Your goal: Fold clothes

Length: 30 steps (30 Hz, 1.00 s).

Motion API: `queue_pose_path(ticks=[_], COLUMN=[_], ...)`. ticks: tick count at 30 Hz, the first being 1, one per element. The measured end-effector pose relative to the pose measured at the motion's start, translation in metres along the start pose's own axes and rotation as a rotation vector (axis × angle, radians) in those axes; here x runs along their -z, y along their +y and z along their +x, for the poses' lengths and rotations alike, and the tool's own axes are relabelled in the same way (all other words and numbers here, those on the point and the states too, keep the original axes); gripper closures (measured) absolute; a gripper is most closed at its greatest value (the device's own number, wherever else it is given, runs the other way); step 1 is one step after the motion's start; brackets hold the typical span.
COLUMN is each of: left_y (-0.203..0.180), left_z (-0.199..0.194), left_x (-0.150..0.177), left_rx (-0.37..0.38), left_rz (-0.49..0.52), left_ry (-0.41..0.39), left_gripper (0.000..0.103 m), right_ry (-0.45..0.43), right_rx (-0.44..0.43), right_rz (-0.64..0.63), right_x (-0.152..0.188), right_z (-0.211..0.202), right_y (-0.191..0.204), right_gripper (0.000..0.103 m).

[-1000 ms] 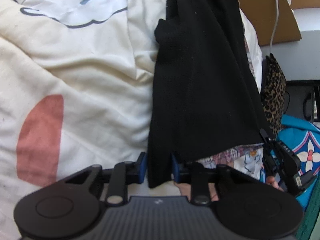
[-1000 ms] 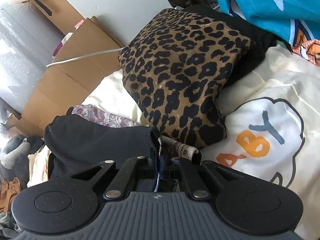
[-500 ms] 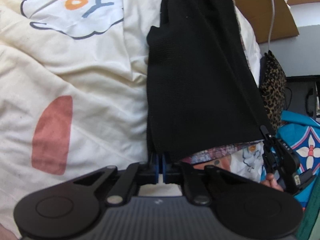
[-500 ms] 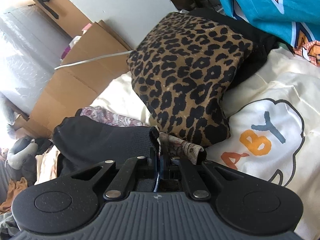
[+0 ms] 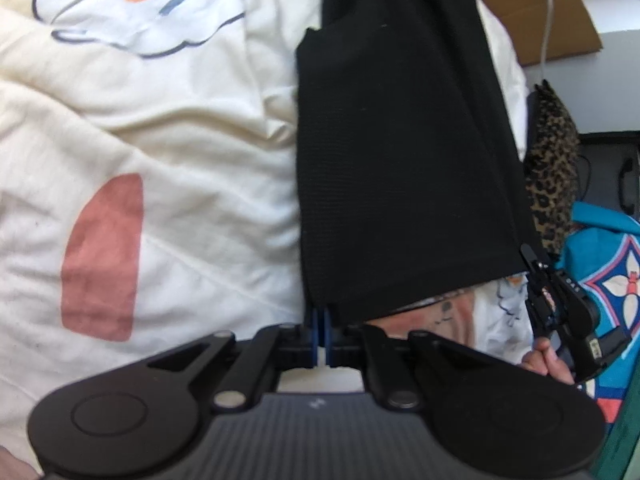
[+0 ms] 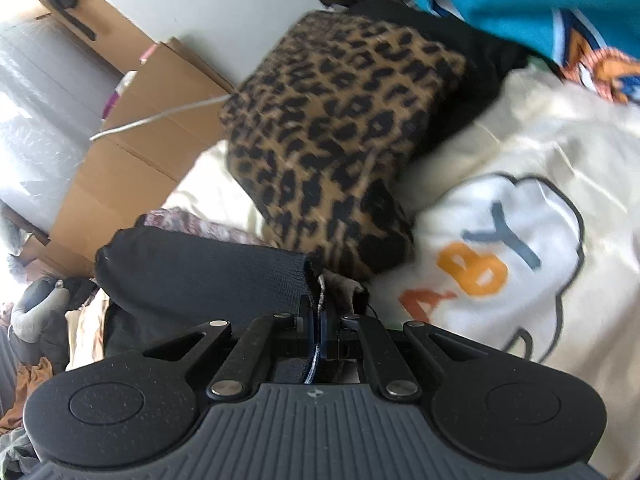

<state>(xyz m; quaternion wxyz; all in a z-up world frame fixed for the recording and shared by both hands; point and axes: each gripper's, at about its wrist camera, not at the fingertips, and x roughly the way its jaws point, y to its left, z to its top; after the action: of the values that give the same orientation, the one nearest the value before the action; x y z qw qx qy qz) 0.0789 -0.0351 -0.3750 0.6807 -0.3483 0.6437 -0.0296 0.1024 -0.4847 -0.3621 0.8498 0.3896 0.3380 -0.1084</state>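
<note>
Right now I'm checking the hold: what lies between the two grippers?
Only the black garment, stretched from the left gripper to the right gripper along its hem; the left wrist view shows it.

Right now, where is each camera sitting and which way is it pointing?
Left wrist: rides the left tool, looking down along it at the black garment on the cream quilt; the right tool and a fingertip show at right.
Right wrist: rides the right tool, facing the leopard-print cushion and cardboard boxes; only its own tool shows.
Shared: the black garment, both tools shut on it, the cushion, the quilt's lettered cloud print.
</note>
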Motion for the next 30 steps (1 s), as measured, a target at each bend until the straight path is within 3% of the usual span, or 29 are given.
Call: queue_pose_path(ticks=[8, 11, 16, 25, 30], left_y=[-0.004, -0.003, -0.001, -0.017, -0.029], left_z=[0.002, 0.006, 0.009, -0.004, -0.019], left_x=[-0.002, -0.003, -0.005, -0.008, -0.012], left_rx=[-0.018, -0.046, -0.060, -0.119, -0.182], left_rz=[0.029, 0.031, 0.029, 0.028, 0.042], left_ry=[0.001, -0.008, -0.006, 0.007, 0.001], left_gripper=[0.100, 0.100, 0.100, 0.089, 0.084], right_ry=[0.007, 0.004, -0.030, -0.037, -0.053], right_rx=[0.031, 0.011, -0.018, 0.004, 0.002], right_rz=[0.035, 0.070, 0.054, -0.004, 0.007], right_x=[-0.001, -0.001, -0.003, -0.011, -0.012], right_z=[0.005, 0.002, -0.006, 0.009, -0.004], right_y=[-0.009, -0.016, -0.020, -0.007, -0.010], right_gripper=[0.100, 0.094, 0.096, 0.099, 0.092])
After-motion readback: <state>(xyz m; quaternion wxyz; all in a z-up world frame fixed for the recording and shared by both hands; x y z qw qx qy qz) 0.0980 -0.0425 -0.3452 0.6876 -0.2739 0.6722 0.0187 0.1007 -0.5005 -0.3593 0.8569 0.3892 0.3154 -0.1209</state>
